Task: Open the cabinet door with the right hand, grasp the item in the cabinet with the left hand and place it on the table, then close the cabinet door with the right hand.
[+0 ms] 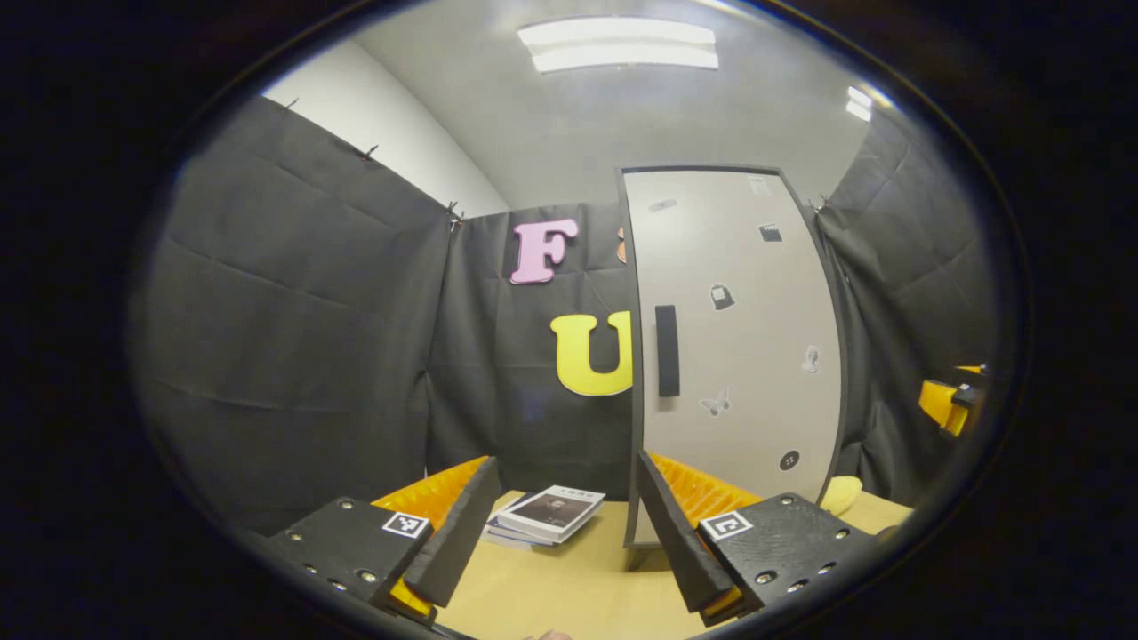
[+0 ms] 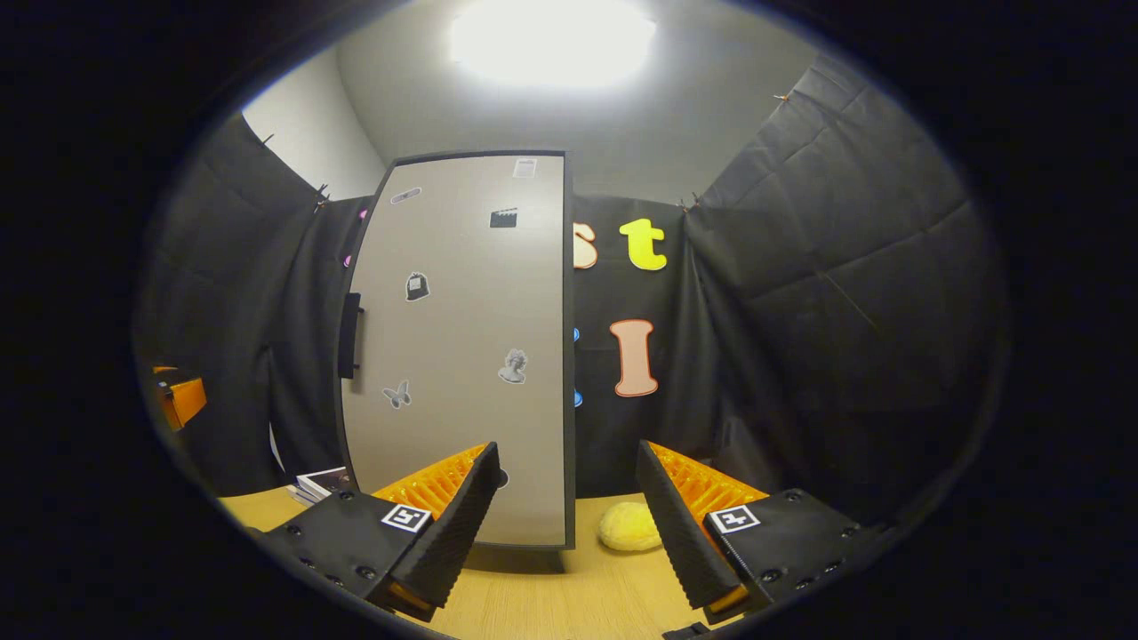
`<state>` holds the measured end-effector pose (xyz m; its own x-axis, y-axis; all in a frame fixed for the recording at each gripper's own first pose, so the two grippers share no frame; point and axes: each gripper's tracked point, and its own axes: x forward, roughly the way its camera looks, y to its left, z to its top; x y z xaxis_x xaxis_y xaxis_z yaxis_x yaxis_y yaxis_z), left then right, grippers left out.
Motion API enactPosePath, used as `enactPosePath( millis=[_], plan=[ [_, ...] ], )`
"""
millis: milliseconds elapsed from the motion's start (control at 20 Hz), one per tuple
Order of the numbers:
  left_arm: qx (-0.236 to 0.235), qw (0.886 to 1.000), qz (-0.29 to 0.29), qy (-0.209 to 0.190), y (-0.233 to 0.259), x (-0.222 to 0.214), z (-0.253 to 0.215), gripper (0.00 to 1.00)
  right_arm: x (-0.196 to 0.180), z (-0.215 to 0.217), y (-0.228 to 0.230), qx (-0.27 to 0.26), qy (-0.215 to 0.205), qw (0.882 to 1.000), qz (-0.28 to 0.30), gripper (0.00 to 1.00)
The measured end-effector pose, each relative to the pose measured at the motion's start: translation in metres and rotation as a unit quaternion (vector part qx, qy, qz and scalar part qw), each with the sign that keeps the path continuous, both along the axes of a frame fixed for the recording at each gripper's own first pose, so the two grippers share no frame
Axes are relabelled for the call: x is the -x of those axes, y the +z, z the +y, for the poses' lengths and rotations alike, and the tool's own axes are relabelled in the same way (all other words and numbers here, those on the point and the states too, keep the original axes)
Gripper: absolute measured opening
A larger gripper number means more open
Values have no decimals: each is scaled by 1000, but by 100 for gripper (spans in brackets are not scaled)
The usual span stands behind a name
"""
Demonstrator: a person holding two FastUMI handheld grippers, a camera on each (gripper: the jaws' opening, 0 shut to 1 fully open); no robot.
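A tall grey cabinet (image 1: 738, 356) stands on the wooden table (image 1: 578, 578), its door shut and dotted with small stickers. The black vertical handle (image 1: 667, 349) sits near the door's left edge. My left gripper (image 1: 569, 533) is open low over the table, some way in front of the cabinet, nothing between its fingers. In the right gripper view the same door (image 2: 462, 356) and handle (image 2: 349, 336) stand ahead to the left. My right gripper (image 2: 569, 524) is open and apart from the door. What is inside the cabinet is hidden.
A short stack of books (image 1: 551, 514) lies left of the cabinet's foot. A soft yellow lump (image 2: 629, 526) rests on the table (image 2: 569, 596) to the cabinet's right. Black cloth walls close in on all sides. The right gripper (image 1: 951, 404) shows at the far right.
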<state>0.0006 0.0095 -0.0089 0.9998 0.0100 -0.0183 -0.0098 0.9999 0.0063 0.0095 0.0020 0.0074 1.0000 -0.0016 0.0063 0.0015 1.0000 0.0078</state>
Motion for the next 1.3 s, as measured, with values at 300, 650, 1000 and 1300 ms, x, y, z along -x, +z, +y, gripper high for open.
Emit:
enactPosePath(
  millis=[300,650,1000,1300],
  plan=[
    [-6,1000,3,12,-4,-1,20,94,-24,36,18,-13,35,999,3,97],
    [-20,999,9,39,-11,0,68,94,-61,111,51,-20,96,995,2,98],
    [-36,996,18,76,-22,6,127,92,-99,184,75,-32,137,990,0,97],
    [-43,993,29,110,-32,13,179,95,-136,245,76,-38,162,986,21,97]
  ],
)
